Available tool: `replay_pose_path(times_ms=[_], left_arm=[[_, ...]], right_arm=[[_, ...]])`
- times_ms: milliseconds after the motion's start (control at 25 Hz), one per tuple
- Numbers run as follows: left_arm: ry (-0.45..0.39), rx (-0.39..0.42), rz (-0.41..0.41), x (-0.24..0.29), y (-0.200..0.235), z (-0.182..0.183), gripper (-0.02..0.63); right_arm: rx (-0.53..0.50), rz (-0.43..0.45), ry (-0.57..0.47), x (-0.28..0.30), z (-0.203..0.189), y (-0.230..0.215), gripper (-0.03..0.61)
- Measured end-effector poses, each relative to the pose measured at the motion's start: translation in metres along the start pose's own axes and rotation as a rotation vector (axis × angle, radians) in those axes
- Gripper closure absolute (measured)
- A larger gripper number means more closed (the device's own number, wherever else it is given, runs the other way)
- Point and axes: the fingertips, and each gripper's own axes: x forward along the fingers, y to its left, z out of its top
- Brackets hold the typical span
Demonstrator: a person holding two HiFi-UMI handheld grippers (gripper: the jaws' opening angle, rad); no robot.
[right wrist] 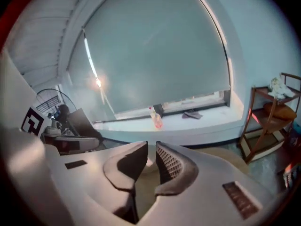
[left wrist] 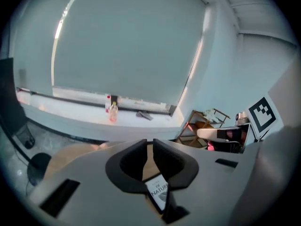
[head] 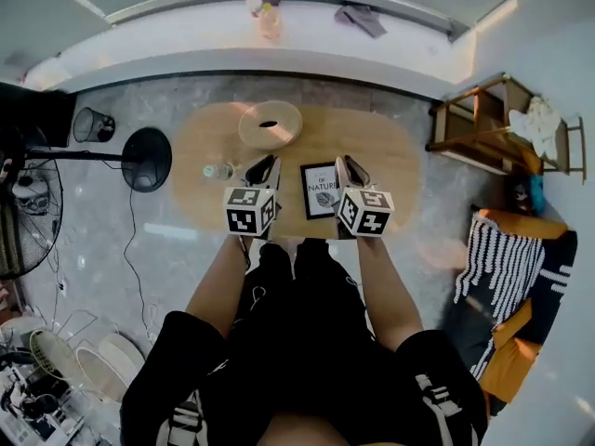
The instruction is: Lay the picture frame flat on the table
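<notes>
Picture frame (head: 321, 190) lies flat at centre frame on the surface (head: 390, 156), long axis vertical, print reading upright. We note left gripper (head: 261, 169) and right gripper (head: 350, 169) fingers narrowly apart, empty.

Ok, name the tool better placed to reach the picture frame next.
Right, probably: in the head view the right tool appears next to the picture frame; the left tool is farther off.

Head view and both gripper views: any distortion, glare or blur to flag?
Head view: strong fisheye bows the window sill; the picture frame is sharp. Left gripper view: dark corners, frame's print legible. Right gripper view: hazy, light flare at the blind's edge.
</notes>
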Motion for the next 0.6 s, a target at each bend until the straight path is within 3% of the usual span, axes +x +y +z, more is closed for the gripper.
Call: replay_pose_path(times_ms=[320,600], left_arm=[[-0.276,0.083,0.071,-0.160,-0.014,0.113,0.584],[-0.475,0.160,0.110,-0.259,-0.024,0.186,0.588]], right_arm=[[-0.153,0.079,-0.297,-0.112,0.127,0.124,0.563],[-0.290,0.098,-0.482,-0.175,0.192,0.200,0.566]])
